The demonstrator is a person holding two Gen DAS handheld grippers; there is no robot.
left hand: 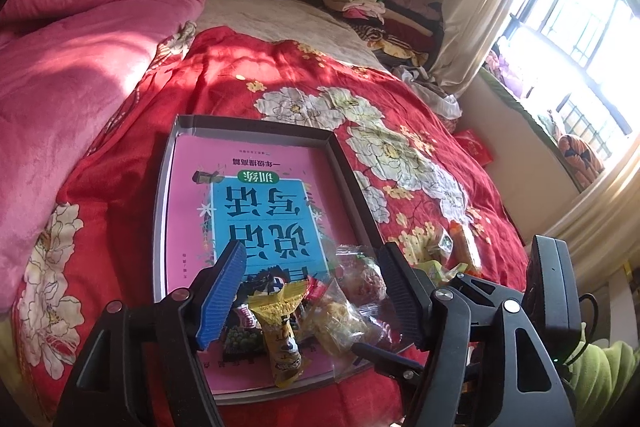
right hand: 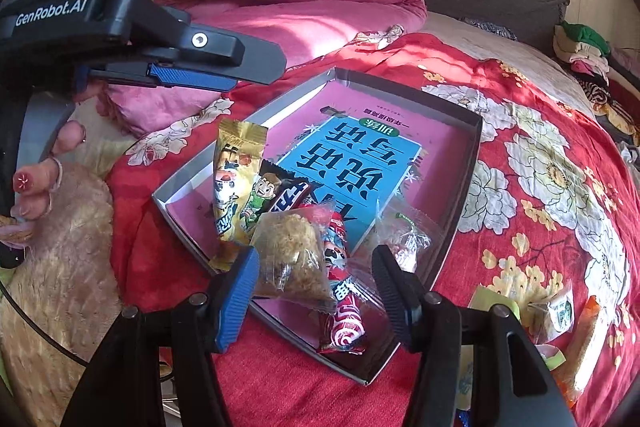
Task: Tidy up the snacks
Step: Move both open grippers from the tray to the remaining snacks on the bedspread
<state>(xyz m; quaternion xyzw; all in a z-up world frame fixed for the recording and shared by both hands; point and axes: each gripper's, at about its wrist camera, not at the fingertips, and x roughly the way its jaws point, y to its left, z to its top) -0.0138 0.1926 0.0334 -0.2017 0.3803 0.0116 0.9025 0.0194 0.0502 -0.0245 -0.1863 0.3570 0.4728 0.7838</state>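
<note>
Nearest the lens in the right wrist view, the right claw [right hand: 316,291] stands partly open at the bottom centre, its pads clear of the clear-wrapped pastry [right hand: 290,259] between them, so it holds nothing. In the left wrist view the left claw [left hand: 310,293] also gapes wide and empty over the yellow packet [left hand: 280,327]. All these snacks lie heaped at the near end of the shallow box [right hand: 476,143], on a pink book [right hand: 352,159], the box resting on the red flowered bedspread [right hand: 520,107]. More packets [right hand: 554,311] lie loose at lower right, outside the box. I judge the snacks light, crinkly and slippery, the pastry crumbly; better to pinch a sealed end or the flat middle gently than to squeeze the filling.
</note>
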